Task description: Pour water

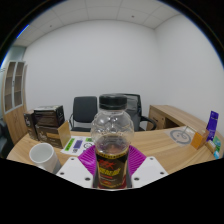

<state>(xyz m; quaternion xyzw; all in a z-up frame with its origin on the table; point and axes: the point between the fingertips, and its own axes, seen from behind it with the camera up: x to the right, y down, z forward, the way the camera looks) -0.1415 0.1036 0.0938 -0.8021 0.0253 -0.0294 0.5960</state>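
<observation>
— Gripper view: anything between the fingers?
— Yes. Clear plastic bottle [112, 135] with dark cap, upright, clamped by the gripper [112, 172]; purple pads [91, 158] pressed against both sides of its lower body.
— And around it?
— Wooden table [165, 153] beneath. White cup [43, 155] left of the fingers, near the bottle. Beyond: black box [46, 122] on the table's far left, two dark office chairs [85, 110] behind, a blue carton [212, 128] far right.

Black chairs [85, 108] behind desk; shelf [14, 85] beside wall.
</observation>
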